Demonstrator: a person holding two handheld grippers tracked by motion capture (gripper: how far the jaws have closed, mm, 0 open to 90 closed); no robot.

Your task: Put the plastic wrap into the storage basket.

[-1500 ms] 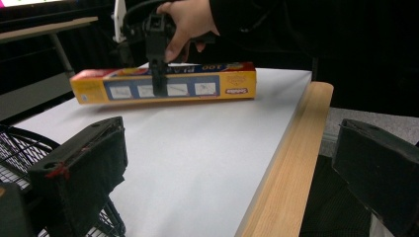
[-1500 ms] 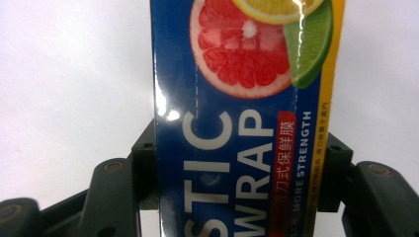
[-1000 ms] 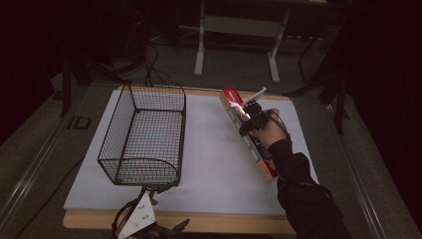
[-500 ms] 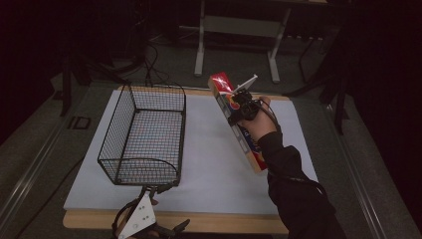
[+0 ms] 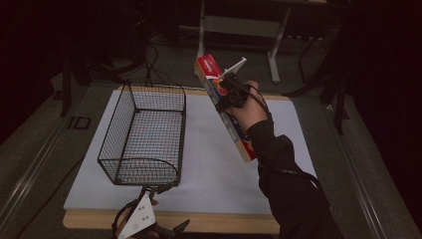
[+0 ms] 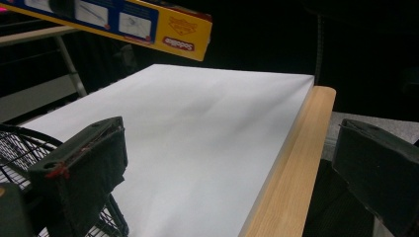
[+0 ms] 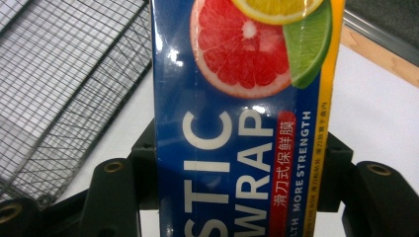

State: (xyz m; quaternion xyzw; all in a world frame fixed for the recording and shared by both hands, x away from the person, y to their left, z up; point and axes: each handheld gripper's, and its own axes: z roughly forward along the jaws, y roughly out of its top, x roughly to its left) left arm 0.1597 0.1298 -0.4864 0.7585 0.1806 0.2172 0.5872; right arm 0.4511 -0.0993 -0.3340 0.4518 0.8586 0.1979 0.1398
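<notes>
A long box of plastic wrap [image 5: 207, 68], blue and yellow with citrus pictures, hangs tilted above the white table top [image 5: 209, 164], its far end raised. My right gripper [image 5: 230, 92] is shut on the box's middle. In the right gripper view the box [image 7: 242, 98] fills the space between the jaws of the right gripper [image 7: 242, 165]. A black wire basket [image 5: 144, 134] stands on the table to the left of the box. My left gripper [image 5: 158, 231] rests at the table's near edge; in its own view the left gripper [image 6: 232, 173] is open with nothing in it.
The wooden front edge of the table [image 6: 291, 168] runs between the left gripper's jaws. The basket's rim [image 6: 20, 148] sits just left of them, and the box's end [image 6: 148, 24] hangs high above. Metal table legs [image 5: 239, 30] stand on the dark floor beyond.
The right gripper has lifted the box off the table and carried it left, toward the basket, with its far end higher. The left gripper has stayed put.
</notes>
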